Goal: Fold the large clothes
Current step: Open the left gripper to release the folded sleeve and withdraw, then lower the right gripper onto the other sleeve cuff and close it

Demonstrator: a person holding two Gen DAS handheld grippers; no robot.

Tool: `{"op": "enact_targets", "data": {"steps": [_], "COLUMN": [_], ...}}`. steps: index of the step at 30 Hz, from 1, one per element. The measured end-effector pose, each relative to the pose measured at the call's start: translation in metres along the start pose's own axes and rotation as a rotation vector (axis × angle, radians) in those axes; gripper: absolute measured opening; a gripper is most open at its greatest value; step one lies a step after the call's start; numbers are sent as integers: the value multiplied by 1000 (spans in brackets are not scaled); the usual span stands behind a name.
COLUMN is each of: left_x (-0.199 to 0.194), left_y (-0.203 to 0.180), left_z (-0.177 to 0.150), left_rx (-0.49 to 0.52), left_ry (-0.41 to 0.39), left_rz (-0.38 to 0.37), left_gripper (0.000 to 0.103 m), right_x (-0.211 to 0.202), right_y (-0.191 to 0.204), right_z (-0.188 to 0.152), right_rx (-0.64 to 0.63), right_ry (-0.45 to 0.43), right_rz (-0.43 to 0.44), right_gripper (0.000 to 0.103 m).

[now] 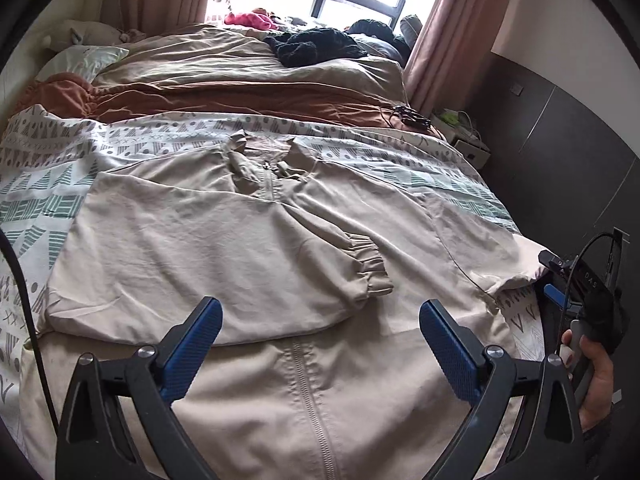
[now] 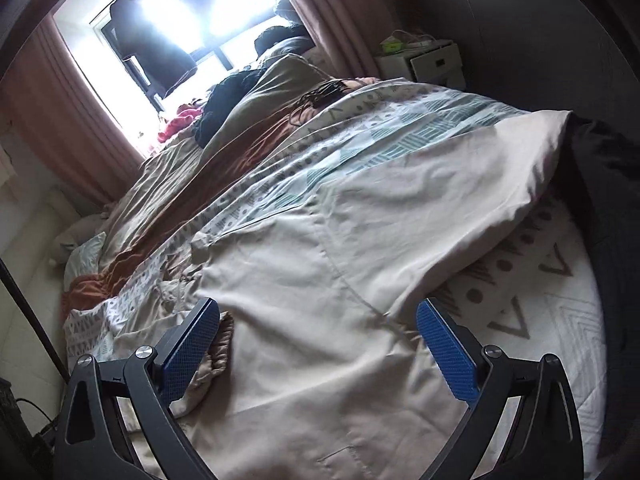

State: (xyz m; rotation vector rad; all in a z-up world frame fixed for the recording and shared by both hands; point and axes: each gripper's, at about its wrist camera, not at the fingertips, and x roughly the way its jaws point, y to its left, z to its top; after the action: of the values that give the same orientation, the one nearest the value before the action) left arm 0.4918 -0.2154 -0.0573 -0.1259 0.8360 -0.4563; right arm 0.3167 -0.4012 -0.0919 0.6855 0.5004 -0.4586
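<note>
A beige zip-up jacket [image 1: 248, 240] lies front-up on the patterned bedspread [image 1: 48, 200]. Its left sleeve is folded across the chest, with the elastic cuff [image 1: 370, 270] near the middle. Its right sleeve [image 1: 480, 236] stretches out toward the bed's right edge. My left gripper [image 1: 320, 320] is open and empty, hovering above the jacket's lower zip. My right gripper [image 2: 318, 322] is open and empty above the jacket's [image 2: 340, 260] right side, with the sleeve [image 2: 480, 184] ahead of it. The right gripper also shows in the left wrist view [image 1: 576, 284], at the sleeve's end.
Brown and tan bedding [image 1: 240, 80] lies behind the jacket, with dark clothes [image 1: 316, 46] and a pink item [image 1: 250, 20] near the window. A white nightstand [image 1: 466, 136] stands right of the bed. A dark wardrobe [image 1: 568, 152] is on the right. A black cable [image 1: 16, 280] hangs at left.
</note>
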Motion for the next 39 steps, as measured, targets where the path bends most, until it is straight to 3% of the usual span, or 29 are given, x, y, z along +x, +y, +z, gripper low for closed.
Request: {"op": "enact_targets", "data": {"steps": [10, 14, 15, 19, 21, 27, 34, 39], "left_x": [45, 62, 66, 84, 93, 97, 102, 102], "left_y": [-48, -56, -56, -44, -38, -23, -4, 4], "left_z": [-8, -11, -12, -17, -20, -27, -27, -26], "left_rx": [15, 30, 30, -7, -22, -53, -112, -128], "left_ry": [22, 27, 28, 47, 76, 86, 92, 88], "left_rz": [-67, -79, -76, -81, -87, -83, -79, -72], "left_gripper": [101, 100, 99, 92, 84, 84, 84, 84], "right_x": [-11, -1, 3, 15, 23, 54, 82, 89], "right_y": [-76, -104, -110, -125, -129, -148, -157, -154], "right_z": [9, 11, 10, 13, 16, 31, 42, 51], "right_rx": [149, 217, 231, 238, 244, 267, 293, 267], "right_ry": [-85, -80, -76, -65, -64, -27, -4, -37], "right_rz": [-33, -27, -25, -45, -64, -62, -89, -103], "right_gripper": [98, 71, 68, 62, 54, 40, 39, 6]}}
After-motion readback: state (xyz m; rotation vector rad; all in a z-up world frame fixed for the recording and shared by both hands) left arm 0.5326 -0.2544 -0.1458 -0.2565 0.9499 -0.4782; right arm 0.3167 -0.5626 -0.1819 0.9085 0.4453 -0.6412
